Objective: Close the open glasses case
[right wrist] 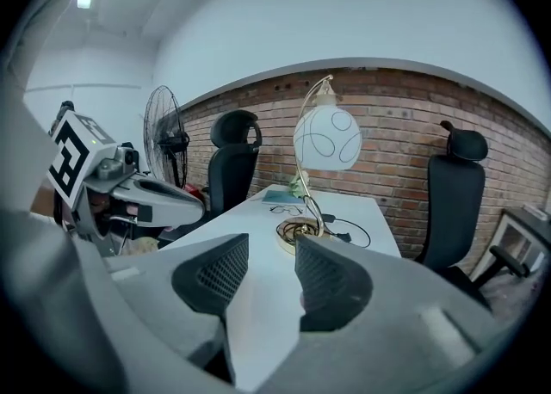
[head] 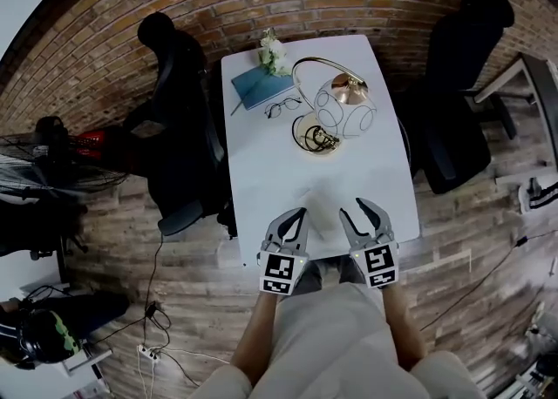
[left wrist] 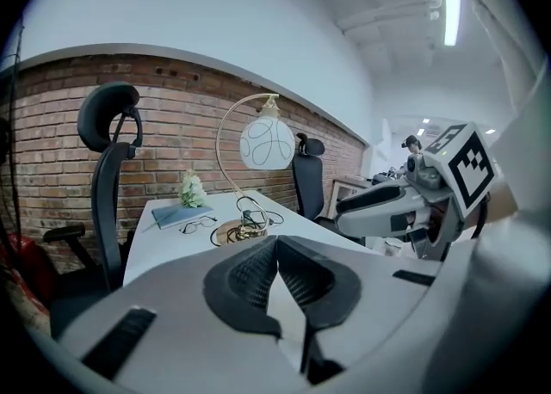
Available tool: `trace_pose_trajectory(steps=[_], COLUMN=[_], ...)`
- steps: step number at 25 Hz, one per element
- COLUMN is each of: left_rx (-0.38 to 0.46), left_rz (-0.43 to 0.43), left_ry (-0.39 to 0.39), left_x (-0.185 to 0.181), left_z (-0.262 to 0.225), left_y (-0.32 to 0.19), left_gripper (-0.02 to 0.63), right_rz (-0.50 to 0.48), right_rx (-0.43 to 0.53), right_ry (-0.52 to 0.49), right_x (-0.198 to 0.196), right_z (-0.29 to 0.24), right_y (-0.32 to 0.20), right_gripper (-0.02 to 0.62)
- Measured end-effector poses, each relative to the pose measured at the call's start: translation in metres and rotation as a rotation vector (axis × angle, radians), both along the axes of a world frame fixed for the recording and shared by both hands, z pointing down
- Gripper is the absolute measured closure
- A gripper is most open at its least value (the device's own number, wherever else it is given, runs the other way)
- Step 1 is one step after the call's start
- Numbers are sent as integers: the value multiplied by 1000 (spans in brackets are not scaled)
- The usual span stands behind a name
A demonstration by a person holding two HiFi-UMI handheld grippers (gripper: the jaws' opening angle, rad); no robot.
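Observation:
A flat blue glasses case lies at the far left of the white table, with a pair of thin-framed glasses just in front of it. The left gripper view shows the case and glasses far off. Both grippers hover over the table's near edge, well short of the case. My left gripper is shut, its pads meeting at the tips with nothing between them. My right gripper is open and empty.
A gold arc lamp with a white globe stands on a round base with a coiled cable mid-table. A small flower bunch sits at the far edge. Black office chairs flank the table; a fan stands left.

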State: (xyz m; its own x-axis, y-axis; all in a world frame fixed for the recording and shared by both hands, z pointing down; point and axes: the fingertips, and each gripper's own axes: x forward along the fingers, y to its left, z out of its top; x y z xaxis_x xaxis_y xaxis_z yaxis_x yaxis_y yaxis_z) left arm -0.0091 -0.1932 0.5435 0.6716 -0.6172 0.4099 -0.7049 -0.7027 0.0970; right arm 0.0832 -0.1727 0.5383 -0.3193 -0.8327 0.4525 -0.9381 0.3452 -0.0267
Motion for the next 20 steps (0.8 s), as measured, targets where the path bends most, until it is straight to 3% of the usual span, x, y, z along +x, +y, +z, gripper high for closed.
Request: trace_pose_trajectory(steps=[20], left_rx=[77], left_rz=[56], left_ry=[29], left_x=[-4], left_z=[-30], left_y=[-21], left_gripper=[600], right_rz=[118], right_rx=[106], right_ry=[28], right_x=[14], right_z=[-41], right_y=[-17], right_gripper=[428])
